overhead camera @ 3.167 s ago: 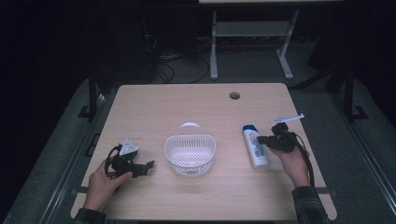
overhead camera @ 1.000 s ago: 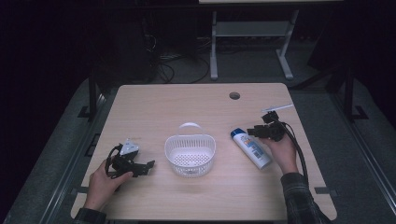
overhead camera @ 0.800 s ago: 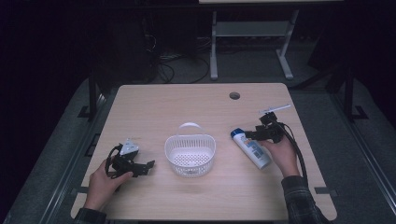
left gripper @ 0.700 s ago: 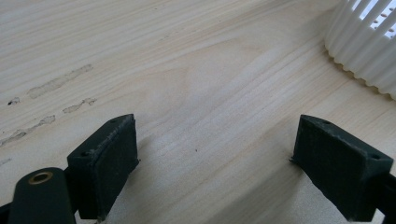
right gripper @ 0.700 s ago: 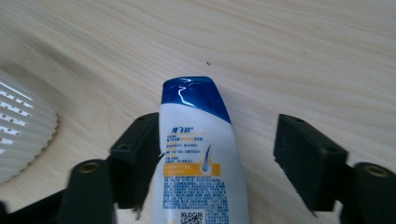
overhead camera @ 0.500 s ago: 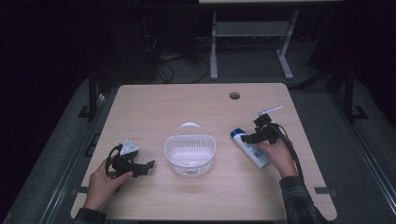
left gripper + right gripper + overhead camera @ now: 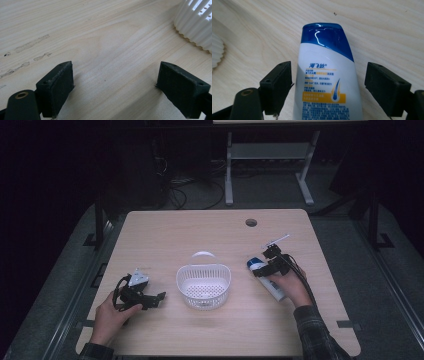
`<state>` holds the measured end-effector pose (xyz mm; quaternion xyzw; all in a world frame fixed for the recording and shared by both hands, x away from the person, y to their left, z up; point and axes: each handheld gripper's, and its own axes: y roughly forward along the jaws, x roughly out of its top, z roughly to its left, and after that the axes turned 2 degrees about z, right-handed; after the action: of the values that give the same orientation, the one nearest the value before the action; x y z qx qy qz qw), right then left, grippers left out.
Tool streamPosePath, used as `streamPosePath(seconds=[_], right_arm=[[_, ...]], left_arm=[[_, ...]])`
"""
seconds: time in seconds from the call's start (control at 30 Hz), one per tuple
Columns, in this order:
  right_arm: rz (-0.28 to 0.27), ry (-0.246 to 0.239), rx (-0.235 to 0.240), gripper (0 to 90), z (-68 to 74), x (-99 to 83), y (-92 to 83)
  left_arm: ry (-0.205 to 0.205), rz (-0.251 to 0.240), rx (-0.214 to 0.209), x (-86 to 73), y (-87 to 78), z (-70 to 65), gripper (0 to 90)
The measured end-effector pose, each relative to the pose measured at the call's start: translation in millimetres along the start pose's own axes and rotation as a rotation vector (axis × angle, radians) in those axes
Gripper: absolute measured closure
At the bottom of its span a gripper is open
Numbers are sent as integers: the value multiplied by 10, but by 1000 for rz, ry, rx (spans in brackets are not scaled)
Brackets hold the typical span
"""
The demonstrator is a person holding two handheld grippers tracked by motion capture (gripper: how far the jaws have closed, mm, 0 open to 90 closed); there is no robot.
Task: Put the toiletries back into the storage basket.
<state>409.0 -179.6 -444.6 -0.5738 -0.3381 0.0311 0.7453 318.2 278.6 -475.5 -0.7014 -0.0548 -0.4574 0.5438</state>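
Observation:
A white shampoo bottle (image 7: 256, 265) with a blue cap lies flat on the wooden table (image 7: 200, 230), right of centre, cap pointing toward the basket. My right gripper (image 7: 262, 269) hangs just over it. In the right gripper view the bottle (image 7: 327, 75) lies between the two jaws of that gripper (image 7: 332, 87), with a gap on each side and neither pad pressing. Those jaws have just been opening. My left gripper (image 7: 156, 299) rests at the front left, open, with bare wood between the jaws in its own view (image 7: 117, 85).
A white slatted plastic basket (image 7: 203, 266) with a handle stands at the table's middle, with nothing in it; its wall (image 7: 195, 22) shows close to the left gripper. A cable hole (image 7: 251, 222) sits near the far edge. Dark floor and a desk frame lie beyond.
The right gripper slid left and slightly down over the bottle, and its jaws spread wider. The bottle now lies more slanted than three seconds ago. The left hand stayed put.

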Motion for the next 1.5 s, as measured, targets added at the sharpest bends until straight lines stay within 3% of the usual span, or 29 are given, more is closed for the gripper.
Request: streamPosePath(seconds=[0.4,0.47,0.57,0.9,1.1,1.5], right_arm=[[50,-12,-16,234,18,40,131],[65,-47,-36,295,47,67,137],[80,-71,-54,320,84,88,143],[99,-85,-57,336,101,111,146],[91,-65,-45,341,83,103,134],[-4,-41,-22,344,75,92,-77]], left_arm=[[0,0,0,0,0,0,129],[0,0,0,0,0,0,129],[0,0,0,0,0,0,129],[2,1,0,0,-1,1,129],[0,0,0,0,0,0,129],[-1,-1,0,0,0,0,129]])
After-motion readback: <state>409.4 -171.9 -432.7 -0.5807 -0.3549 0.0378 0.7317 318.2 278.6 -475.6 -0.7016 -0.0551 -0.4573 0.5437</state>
